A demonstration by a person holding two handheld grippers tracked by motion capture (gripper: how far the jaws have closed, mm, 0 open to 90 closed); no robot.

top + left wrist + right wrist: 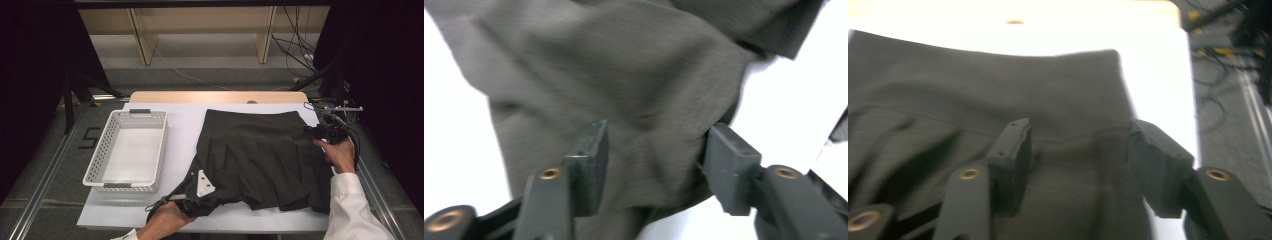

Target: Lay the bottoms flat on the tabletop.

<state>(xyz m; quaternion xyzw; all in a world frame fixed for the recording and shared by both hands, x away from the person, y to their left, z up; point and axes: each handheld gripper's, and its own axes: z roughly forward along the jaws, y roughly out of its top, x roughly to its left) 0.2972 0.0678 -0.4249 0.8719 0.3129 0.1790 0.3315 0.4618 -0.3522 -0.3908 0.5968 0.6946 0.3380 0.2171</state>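
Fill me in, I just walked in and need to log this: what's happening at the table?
A person works a dark pleated skirt lying spread on the white table with tongs in each hand. The left tongs sit at its near-left corner, the right tongs at its right waistband; both stand open over the fabric. A white basket waits at left.

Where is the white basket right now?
In the high view, the white basket sits on the left side of the white table, just left of the dark pleated skirt.
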